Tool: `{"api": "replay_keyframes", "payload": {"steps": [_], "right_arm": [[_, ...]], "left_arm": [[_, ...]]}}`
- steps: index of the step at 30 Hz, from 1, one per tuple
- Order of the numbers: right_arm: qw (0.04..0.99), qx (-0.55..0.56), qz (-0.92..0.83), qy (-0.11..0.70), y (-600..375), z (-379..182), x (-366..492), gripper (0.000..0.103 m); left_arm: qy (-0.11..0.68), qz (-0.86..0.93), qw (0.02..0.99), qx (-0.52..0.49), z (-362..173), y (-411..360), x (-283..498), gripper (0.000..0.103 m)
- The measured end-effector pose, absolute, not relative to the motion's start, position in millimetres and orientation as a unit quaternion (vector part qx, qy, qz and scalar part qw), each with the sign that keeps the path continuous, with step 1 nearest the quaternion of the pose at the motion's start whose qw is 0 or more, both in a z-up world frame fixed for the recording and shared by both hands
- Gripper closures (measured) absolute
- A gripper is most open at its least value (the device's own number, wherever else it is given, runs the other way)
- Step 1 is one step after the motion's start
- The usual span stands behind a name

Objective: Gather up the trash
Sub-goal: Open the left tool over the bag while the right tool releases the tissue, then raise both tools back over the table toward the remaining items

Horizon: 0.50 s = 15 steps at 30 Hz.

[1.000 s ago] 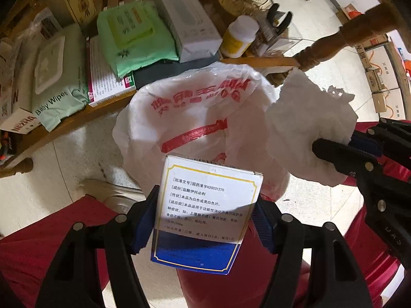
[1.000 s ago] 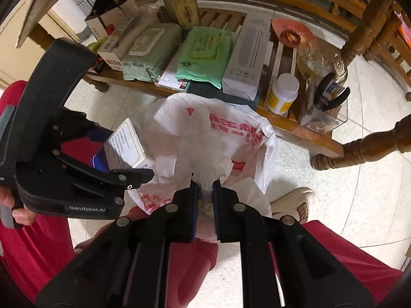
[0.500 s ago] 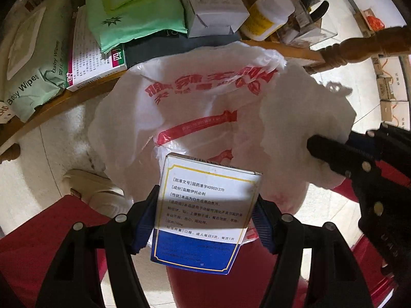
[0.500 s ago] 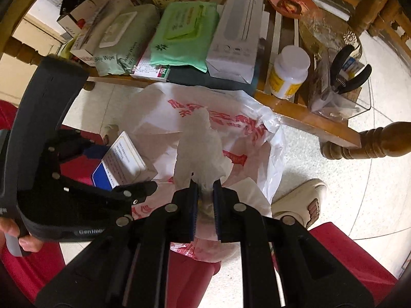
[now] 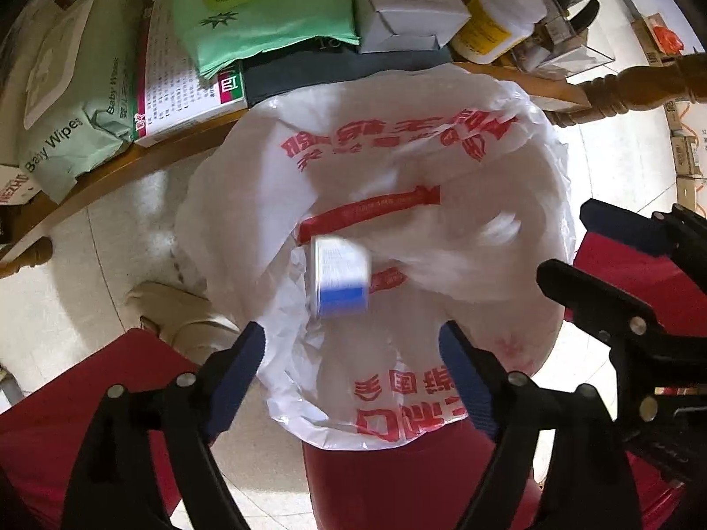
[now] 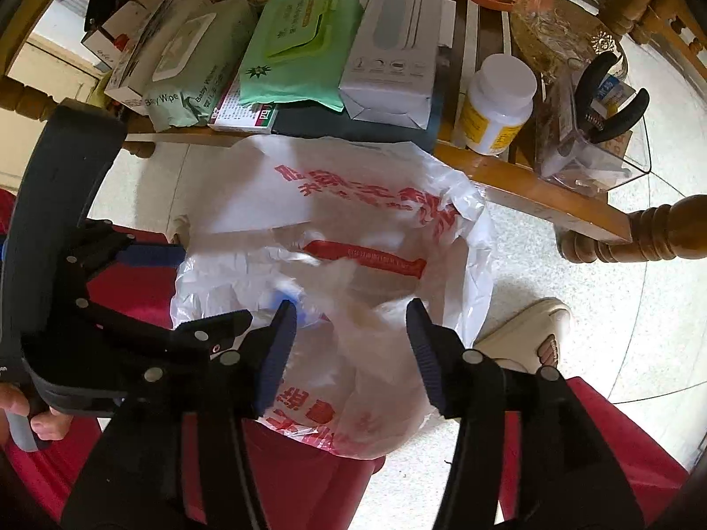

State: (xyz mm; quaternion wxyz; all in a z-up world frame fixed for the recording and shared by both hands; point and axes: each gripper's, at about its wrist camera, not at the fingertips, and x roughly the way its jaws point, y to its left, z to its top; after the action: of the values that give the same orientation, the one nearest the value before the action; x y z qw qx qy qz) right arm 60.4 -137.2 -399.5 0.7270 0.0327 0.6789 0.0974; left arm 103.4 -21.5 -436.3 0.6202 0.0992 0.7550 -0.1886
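Pale tiled floor fills the background, with a low wooden shelf [image 6: 521,181] across the top carrying wipes packs, boxes and a pill bottle [image 6: 495,101]. Below it a white plastic bag [image 5: 397,221] with red print gapes open between a person's red-clad knees. Thin, soft and slippery, the bag would likely collapse if bumped; its rim looks the best place to pinch. Both grippers point down into its mouth. Left gripper [image 5: 353,349]: fingers opening wide, nothing between them. Right gripper [image 6: 351,331]: fingers opening too, about halfway, also empty. Inside the bag, blurred, a small blue-and-white box [image 5: 340,280], light and stiff cardboard by the look of it, and beside it a crumpled tissue [image 5: 464,256], soft and nearly weightless.
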Motion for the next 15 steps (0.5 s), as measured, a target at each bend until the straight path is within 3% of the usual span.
{"api": "replay_keyframes", "payload": {"steps": [15], "right_arm": [[0.731, 0.035, 0.1, 0.674, -134, -394, 56, 0.052]], "left_arm": [[0.75, -0.177, 0.63, 0.094, -425, -18, 107, 0.022]]}}
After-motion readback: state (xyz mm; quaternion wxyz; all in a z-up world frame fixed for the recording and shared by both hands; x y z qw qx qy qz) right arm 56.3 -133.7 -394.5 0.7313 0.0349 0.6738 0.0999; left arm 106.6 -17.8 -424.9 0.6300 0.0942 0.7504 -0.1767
